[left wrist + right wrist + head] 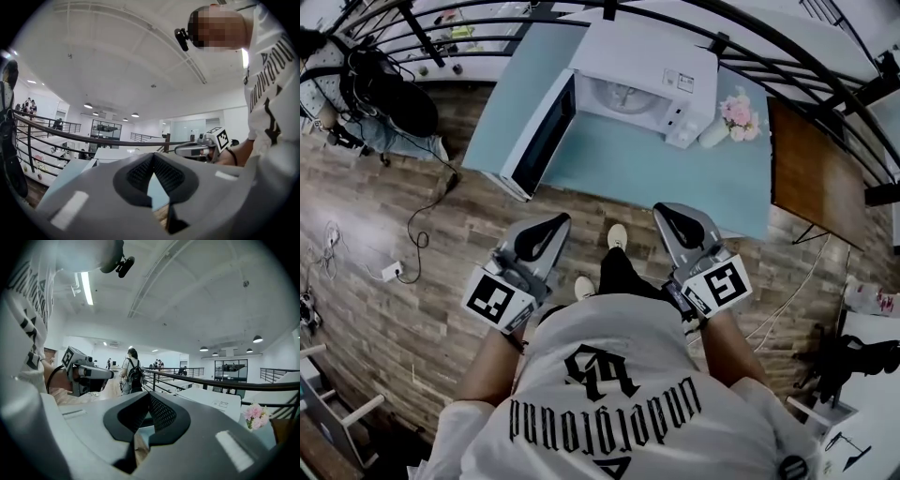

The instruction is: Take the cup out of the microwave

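Observation:
A white microwave (637, 80) stands on the light blue table (675, 178) with its door (539, 136) swung open to the left. Inside, on the turntable, sits a pale round thing (623, 94) that may be the cup; it is too small to tell. My left gripper (551, 225) and right gripper (667, 214) are held side by side in front of the table, short of its near edge. Both are shut with nothing between the jaws. The left gripper view shows its jaws (153, 154) closed, and the right gripper view shows the same (149, 393).
Pink flowers (738, 114) and a small white vessel (712, 131) stand right of the microwave. A brown wooden table (816, 178) adjoins at the right. A dark railing (825, 66) runs behind. A person (384, 94) is at the far left, and a cable (422, 225) lies on the wooden floor.

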Available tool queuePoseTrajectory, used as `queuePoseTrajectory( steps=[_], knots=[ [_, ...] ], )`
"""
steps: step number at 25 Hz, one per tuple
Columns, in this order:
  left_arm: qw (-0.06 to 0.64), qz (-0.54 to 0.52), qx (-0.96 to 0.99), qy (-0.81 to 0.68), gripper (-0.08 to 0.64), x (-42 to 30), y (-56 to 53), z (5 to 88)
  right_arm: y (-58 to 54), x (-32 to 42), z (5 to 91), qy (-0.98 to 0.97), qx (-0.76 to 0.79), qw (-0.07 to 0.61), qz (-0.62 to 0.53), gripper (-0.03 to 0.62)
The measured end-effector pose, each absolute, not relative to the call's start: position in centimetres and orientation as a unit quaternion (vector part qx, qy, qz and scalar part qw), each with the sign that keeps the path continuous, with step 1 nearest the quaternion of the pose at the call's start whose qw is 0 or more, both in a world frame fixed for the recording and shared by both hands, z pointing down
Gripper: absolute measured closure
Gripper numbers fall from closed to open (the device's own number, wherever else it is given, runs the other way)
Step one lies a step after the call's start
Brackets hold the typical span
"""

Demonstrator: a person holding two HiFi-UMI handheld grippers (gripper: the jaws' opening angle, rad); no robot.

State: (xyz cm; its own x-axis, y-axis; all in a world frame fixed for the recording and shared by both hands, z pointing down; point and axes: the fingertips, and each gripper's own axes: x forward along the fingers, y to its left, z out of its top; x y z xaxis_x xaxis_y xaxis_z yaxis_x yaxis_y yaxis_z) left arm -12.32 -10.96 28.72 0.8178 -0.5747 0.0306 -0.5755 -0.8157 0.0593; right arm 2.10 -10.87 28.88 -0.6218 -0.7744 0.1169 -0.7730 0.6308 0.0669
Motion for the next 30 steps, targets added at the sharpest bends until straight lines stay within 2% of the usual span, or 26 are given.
queuePoseTrajectory(
  steps=[8,22,30],
  knots=[
    [0.040,0.018,0.944,-0.327,0.511,-12.8,-15.1,29.8,-16.2,1.4,30.1,-0.913,0.402,0.064,0.003,0.588],
    [0.057,0.038,0.934,-0.351,0.511,-9.5,-25.6,33.4,-26.5,3.3,33.5,-0.926,0.371,0.063,0.035,0.584],
    [0.083,0.068,0.930,-0.351,0.511,-7.1,-30.5,35.9,-31.4,4.0,37.1,-0.931,0.356,0.070,0.049,0.543]
  ],
)
